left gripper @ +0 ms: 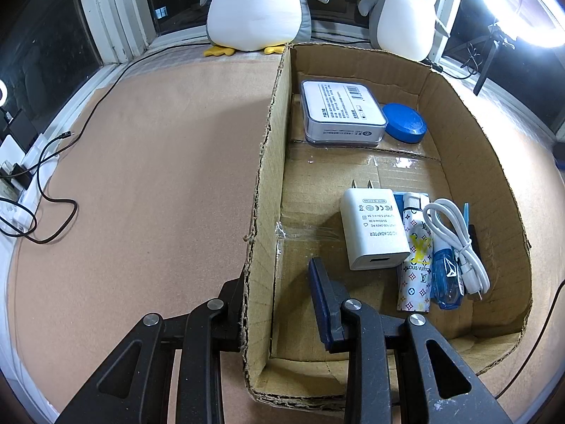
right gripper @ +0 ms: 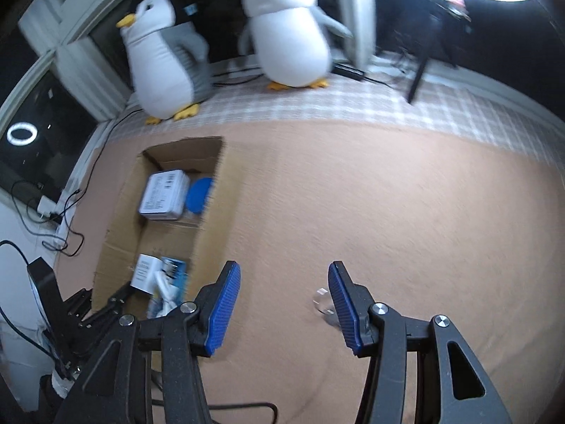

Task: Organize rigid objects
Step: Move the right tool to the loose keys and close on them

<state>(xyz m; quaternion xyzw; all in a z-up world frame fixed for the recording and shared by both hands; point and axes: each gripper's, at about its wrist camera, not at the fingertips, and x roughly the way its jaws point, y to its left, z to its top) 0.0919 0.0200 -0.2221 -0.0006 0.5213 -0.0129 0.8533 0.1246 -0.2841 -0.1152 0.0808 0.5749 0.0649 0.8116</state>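
The left gripper [left gripper: 279,304] stands with its fingers spread wide, straddling the near left wall of the cardboard box [left gripper: 263,190]: one blue-padded finger [left gripper: 319,296] is inside the box, the other outside and mostly hidden by the wall. Whether the pads press on the cardboard cannot be told. Just ahead of the inner finger, on the box floor, lies a white AC adapter [left gripper: 372,228], prongs pointing away. Touching its right side is a patterned lighter [left gripper: 416,254], then a blue item in clear wrap [left gripper: 446,279] with a coiled white cable [left gripper: 455,240] lying over it. At the far end of the box sit a white labelled case [left gripper: 340,113] and, beside it, a blue round lid [left gripper: 405,123].

The right gripper [right gripper: 284,304] hangs above the tan worktop [right gripper: 388,219], its fingers wide apart and holding nothing. A small clear object [right gripper: 323,300], blurred, lies on the worktop just beside the inner face of the right finger [right gripper: 340,304]. The box is well off to the left in this view. Two plush penguins [right gripper: 289,31] stand at the far edge by the window.
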